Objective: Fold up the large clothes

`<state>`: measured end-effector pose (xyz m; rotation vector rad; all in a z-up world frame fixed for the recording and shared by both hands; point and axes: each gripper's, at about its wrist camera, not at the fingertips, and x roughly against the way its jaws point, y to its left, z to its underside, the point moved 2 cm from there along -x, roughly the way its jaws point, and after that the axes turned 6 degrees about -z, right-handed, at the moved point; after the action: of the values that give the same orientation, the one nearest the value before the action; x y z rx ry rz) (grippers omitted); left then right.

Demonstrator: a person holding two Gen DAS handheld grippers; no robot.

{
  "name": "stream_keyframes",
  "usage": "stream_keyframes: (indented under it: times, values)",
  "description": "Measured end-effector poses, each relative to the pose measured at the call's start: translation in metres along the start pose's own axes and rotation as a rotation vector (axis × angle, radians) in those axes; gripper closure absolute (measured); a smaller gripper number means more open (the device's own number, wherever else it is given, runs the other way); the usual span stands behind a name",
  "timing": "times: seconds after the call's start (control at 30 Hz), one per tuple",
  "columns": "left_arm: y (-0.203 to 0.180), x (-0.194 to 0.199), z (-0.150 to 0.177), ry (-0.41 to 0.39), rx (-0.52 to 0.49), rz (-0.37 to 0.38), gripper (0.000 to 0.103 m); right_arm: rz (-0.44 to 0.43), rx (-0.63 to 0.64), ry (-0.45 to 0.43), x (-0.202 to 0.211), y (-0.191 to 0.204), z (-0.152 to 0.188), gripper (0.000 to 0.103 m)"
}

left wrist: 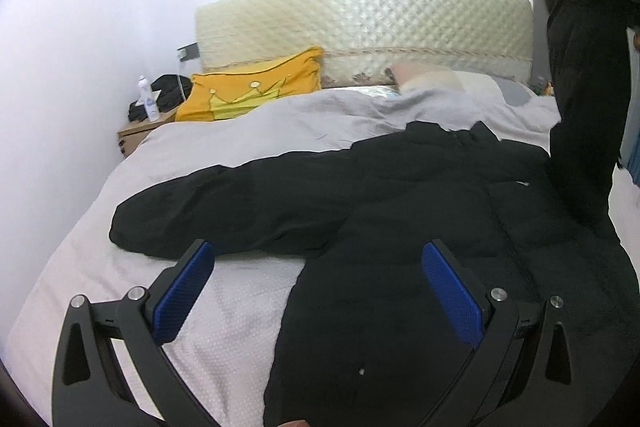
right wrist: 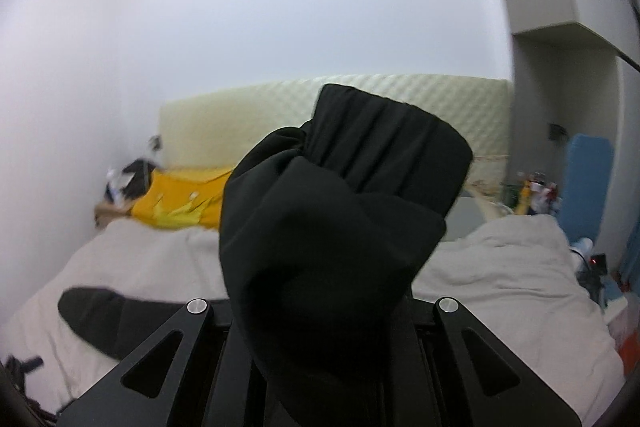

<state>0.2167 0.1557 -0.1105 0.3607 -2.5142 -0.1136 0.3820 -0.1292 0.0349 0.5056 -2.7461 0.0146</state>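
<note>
- A black puffer jacket (left wrist: 420,211) lies spread on a bed's grey duvet (left wrist: 280,123), one sleeve (left wrist: 224,207) stretched flat.
- The right gripper (right wrist: 320,307), jaws pressed together, pinches the other sleeve's cuff (right wrist: 384,147) and holds it raised above the bed.
- The left gripper (left wrist: 316,291) hangs spread wide, empty, over the jacket's near edge.
- A yellow pillow (left wrist: 248,87) leans against a quilted headboard (left wrist: 360,15); a bottle (left wrist: 148,99) stands on the nightstand (left wrist: 134,135).
</note>
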Motion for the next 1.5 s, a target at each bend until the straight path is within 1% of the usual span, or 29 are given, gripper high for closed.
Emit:
stream_keyframes:
  times: [0.07, 0.17, 0.23, 0.3, 0.37, 0.43, 0.5, 0.6, 0.7, 0.73, 0.83, 0.9, 0.93, 1.03, 1.13, 1.17, 1.2, 1.23, 1.27, 1.3, 1.4, 1.5]
  values:
    - [0.003, 0.0, 0.003, -0.006, 0.001, 0.012, 0.0, -0.01, 0.027, 0.031, -0.015, 0.027, 0.012, 0.093]
    - [0.006, 0.001, 0.005, -0.032, -0.012, -0.006, 0.0, -0.036, 0.052, 0.093, -0.04, 0.061, 0.042, 0.093]
    - [0.011, 0.002, 0.004, -0.043, -0.003, -0.011, 0.0, -0.05, 0.051, 0.118, -0.053, 0.083, 0.055, 0.093]
    - [0.016, 0.001, 0.004, -0.042, 0.009, -0.021, 0.0, -0.073, 0.05, 0.162, -0.068, 0.097, 0.076, 0.093]
    - [0.02, -0.001, 0.005, -0.028, 0.026, -0.003, 0.0, -0.093, 0.056, 0.192, -0.084, 0.116, 0.095, 0.092]
    - [0.021, -0.002, 0.005, -0.019, 0.032, 0.006, 0.0, -0.099, 0.057, 0.217, -0.085, 0.12, 0.111, 0.092]
    - [0.024, -0.003, 0.005, -0.021, 0.035, -0.004, 0.0, -0.111, 0.03, 0.246, -0.1, 0.129, 0.127, 0.092]
    - [0.027, -0.008, 0.006, -0.003, 0.047, 0.0, 0.0, -0.125, -0.007, 0.288, -0.117, 0.14, 0.149, 0.092]
    - [0.03, -0.013, 0.008, 0.015, 0.062, 0.006, 0.0, -0.124, 0.004, 0.326, -0.13, 0.153, 0.17, 0.092]
    - [0.031, -0.014, 0.009, 0.016, 0.064, 0.004, 0.0, -0.123, 0.001, 0.337, -0.135, 0.154, 0.173, 0.092]
    - [0.032, -0.016, 0.01, 0.026, 0.075, 0.005, 0.0, -0.119, -0.023, 0.379, -0.143, 0.151, 0.197, 0.092]
    - [0.033, -0.018, 0.012, 0.034, 0.08, 0.006, 0.0, -0.11, -0.038, 0.452, -0.156, 0.152, 0.215, 0.091]
    - [0.035, -0.021, 0.012, 0.043, 0.084, 0.002, 0.0, -0.11, -0.047, 0.471, -0.159, 0.153, 0.222, 0.09]
    - [0.041, -0.027, 0.014, 0.073, 0.114, 0.011, 0.0, -0.112, -0.075, 0.472, -0.158, 0.152, 0.229, 0.089]
    - [0.043, -0.026, 0.013, 0.083, 0.137, 0.023, 0.0, -0.136, -0.114, 0.47, -0.153, 0.15, 0.224, 0.079]
    - [0.043, -0.025, 0.013, 0.081, 0.134, 0.018, 0.0, -0.15, -0.129, 0.469, -0.149, 0.15, 0.22, 0.07]
    - [0.042, -0.025, 0.012, 0.08, 0.131, 0.011, 0.0, -0.174, -0.144, 0.466, -0.145, 0.151, 0.217, 0.058]
    - [0.042, -0.024, 0.012, 0.078, 0.131, 0.005, 0.0, -0.191, -0.153, 0.463, -0.142, 0.151, 0.214, 0.054]
    - [0.04, -0.022, 0.011, 0.075, 0.135, 0.007, 0.0, -0.21, -0.161, 0.459, -0.137, 0.153, 0.21, 0.044]
    - [0.039, -0.02, 0.01, 0.072, 0.136, 0.012, 0.0, -0.221, -0.166, 0.452, -0.131, 0.154, 0.205, 0.038]
    - [0.032, -0.017, 0.006, 0.071, 0.125, 0.015, 0.0, -0.237, -0.168, 0.444, -0.117, 0.154, 0.193, 0.037]
    - [0.023, -0.013, 0.001, 0.086, 0.125, 0.035, 0.0, -0.227, -0.149, 0.43, -0.101, 0.149, 0.179, 0.037]
